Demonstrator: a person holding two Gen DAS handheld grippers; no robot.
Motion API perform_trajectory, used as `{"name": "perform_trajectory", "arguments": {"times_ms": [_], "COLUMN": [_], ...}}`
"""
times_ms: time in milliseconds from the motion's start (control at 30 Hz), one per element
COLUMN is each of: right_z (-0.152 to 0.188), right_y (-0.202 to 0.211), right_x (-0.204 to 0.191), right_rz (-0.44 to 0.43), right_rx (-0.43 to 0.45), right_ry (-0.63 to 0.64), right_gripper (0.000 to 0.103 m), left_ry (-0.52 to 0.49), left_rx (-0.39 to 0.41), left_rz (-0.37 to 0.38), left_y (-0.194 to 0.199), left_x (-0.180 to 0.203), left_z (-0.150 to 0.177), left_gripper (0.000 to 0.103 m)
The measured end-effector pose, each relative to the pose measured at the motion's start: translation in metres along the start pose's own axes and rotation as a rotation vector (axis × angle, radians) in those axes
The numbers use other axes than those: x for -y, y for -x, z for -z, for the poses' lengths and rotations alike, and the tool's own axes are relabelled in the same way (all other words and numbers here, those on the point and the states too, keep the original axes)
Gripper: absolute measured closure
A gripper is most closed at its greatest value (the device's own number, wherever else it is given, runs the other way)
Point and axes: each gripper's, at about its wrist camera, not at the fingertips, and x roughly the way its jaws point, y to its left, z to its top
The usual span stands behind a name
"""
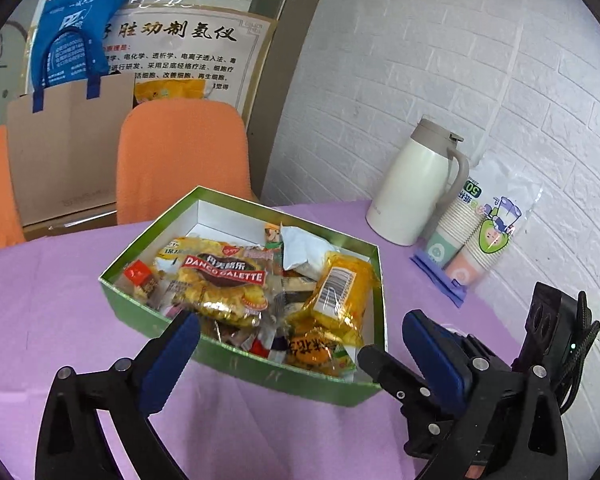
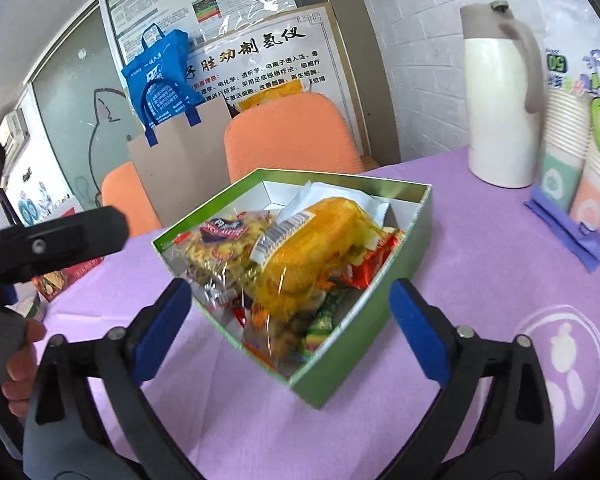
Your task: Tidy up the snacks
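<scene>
Both the left gripper (image 1: 300, 336) and right gripper (image 2: 290, 300) were held wide open, nothing gripped, just short of the green box (image 2: 360, 320) stuffed with snacks (image 2: 308, 248) on the purple tablecloth (image 2: 480, 300).

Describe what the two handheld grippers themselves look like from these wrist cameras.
Both are black plastic frames with silver rivets at the joints. The left gripper and the right gripper each carry two fingers faced with blue pads. In the left wrist view, the right unit's body shows a black box with oval openings, a braided black cable and a small green light. No sleeve shows.
</scene>
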Motion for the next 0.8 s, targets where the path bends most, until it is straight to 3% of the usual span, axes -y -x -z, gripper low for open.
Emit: {"name": "perform_trajectory", "arguments": {"times_ms": [167, 333, 567, 800], "right_z": [0.021, 0.046, 0.075, 0.083], "right_y": [0.046, 0.087, 0.114, 0.122], "right_x": [-0.018, -0.029, -0.029, -0.030], "right_rz": [0.072, 0.141, 0.205, 0.230], "right_rx": [-0.028, -0.010, -0.006, 0.006], "right_ry": [0.043, 0.086, 0.064, 0.027], "right_gripper": [0.001, 0.001, 0.001, 0.001], "left_ry": [0.028, -0.011, -0.004, 0.004], "left_rx": [0.042, 0.057, 0.013, -0.010], "left_rz": [-0.034, -0.232, -0.330, -0.367], "left_y": [0.051, 0.082, 0.095, 0.097], "left_x": [0.005, 0.012, 0.011, 0.012], "left_z": [0.037, 0.080, 0.135, 0.150], "left_gripper": [0.000, 0.000, 0.000, 0.000]}}
